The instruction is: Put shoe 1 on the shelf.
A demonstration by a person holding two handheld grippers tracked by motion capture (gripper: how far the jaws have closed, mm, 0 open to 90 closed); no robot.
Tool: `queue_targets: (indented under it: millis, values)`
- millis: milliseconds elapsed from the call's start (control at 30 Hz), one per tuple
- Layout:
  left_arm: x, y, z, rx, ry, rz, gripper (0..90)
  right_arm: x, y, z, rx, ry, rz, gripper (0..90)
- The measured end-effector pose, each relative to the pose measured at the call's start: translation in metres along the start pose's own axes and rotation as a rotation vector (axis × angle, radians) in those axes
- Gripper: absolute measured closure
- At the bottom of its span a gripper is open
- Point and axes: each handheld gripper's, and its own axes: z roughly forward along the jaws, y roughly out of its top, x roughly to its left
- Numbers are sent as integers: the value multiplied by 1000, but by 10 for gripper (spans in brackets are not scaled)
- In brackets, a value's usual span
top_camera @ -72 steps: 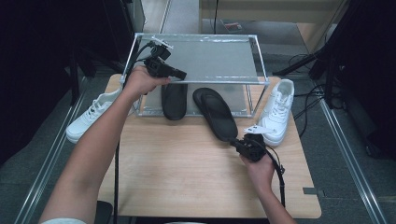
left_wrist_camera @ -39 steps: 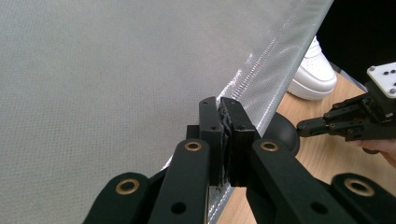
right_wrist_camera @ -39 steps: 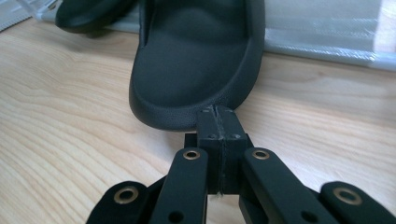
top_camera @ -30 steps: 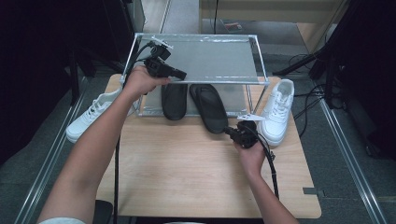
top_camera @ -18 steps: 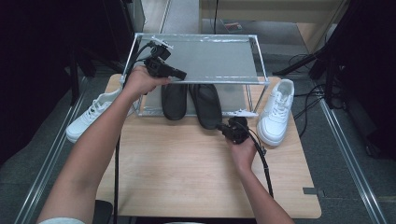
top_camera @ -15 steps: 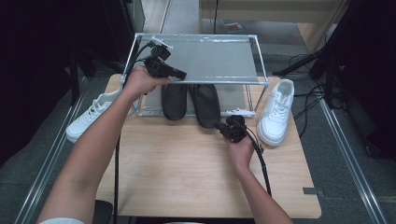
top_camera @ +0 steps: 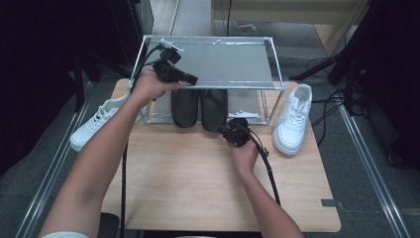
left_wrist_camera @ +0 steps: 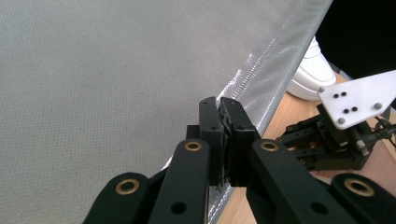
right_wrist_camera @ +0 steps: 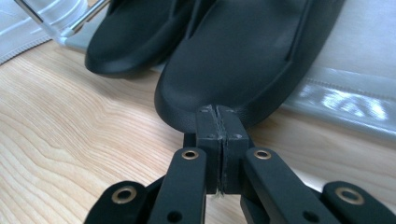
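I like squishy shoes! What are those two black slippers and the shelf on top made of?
The black slippers look like matte foam or rubber: smooth, one moulded piece, softly rounded edges. The shelf top seems grey woven fabric or mesh, finely dotted, stretched on a shiny metal frame.

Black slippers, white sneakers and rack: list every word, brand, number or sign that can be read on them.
None can be read.
Black slippers: plain dark surface, no mark.
White sneakers: no legible logo in the high view.
Rack: plain grey mesh top, bare metal frame.
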Motion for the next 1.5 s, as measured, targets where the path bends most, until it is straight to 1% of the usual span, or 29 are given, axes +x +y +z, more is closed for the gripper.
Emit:
queue_targets:
  millis: [200,267,300,400,500,567,600,733,767,800,833,900,933,1000,1067,1100,1133,1167,1200,1233,1267,1333,1367,1400,1433,1500]
  values:
    - [0,0,0,-1,-1,3,889,8,5,11,5,16,-8,900]
    - [0,0,0,-1,0,-3,889,10,6,13,6,17,-13,900]
    - [0,0,0,-1,0,-4,889,10,6,13,9,19,-21,900]
    - [0,0,0,-2,1,-5,889,9,7,12,15,27,-17,900]
    - [-2,1,-1,-2,14,5,887,10,8,4,14,46,-26,900]
    - [-4,2,-2,-2,17,-10,873,12,8,-2,10,57,-44,900]
    - [-6,2,-3,2,23,-9,859,13,8,-6,8,67,-54,900]
    - [-14,2,-12,2,7,-8,804,17,7,-25,13,95,-101,870]
    - [-16,1,-15,-8,9,-9,776,18,6,-30,11,106,-108,858]
    - [-18,-1,-18,-16,10,-8,727,19,5,-35,11,117,-115,837]
    - [-20,-3,-21,-20,-11,-16,691,19,5,-39,17,128,-114,814]
    - [-24,-9,-25,-22,-9,-20,632,20,3,-47,25,152,-126,771]
    - [-25,-12,-26,-21,-11,-22,613,20,2,-50,25,155,-137,750]
    - [-29,-18,-30,-20,-9,-30,589,20,1,-57,26,177,-150,725]
    - [-33,-25,-34,-17,-4,-26,565,20,-1,-65,24,194,-168,703]
    - [-34,-28,-36,-19,6,-24,559,20,-2,-67,25,195,-169,693]
    - [-36,-31,-38,-19,8,-30,547,20,-3,-71,25,204,-178,685]
    - [-38,-34,-40,-16,13,-25,535,20,-4,-74,22,212,-183,665]
    - [-40,-37,-43,-16,12,-25,531,20,-6,-77,22,219,-192,657]
    - [-41,-41,-45,-25,17,-26,528,20,-7,-80,19,221,-203,652]
    - [-42,-44,-47,-30,12,-31,522,19,-9,-83,17,228,-212,646]
    - [-44,-52,-52,-36,10,-40,502,18,-12,-88,25,243,-207,625]
    - [-47,-57,-54,-40,30,-34,496,17,-13,-90,27,244,-203,613]
    - [-48,-60,-55,-40,33,-33,495,15,-15,-92,22,246,-201,610]
    - [-49,-64,-56,-33,26,-35,495,14,-16,-94,22,252,-197,610]
    - [-52,-72,-57,-30,34,-34,492,13,-19,-96,31,257,-192,607]
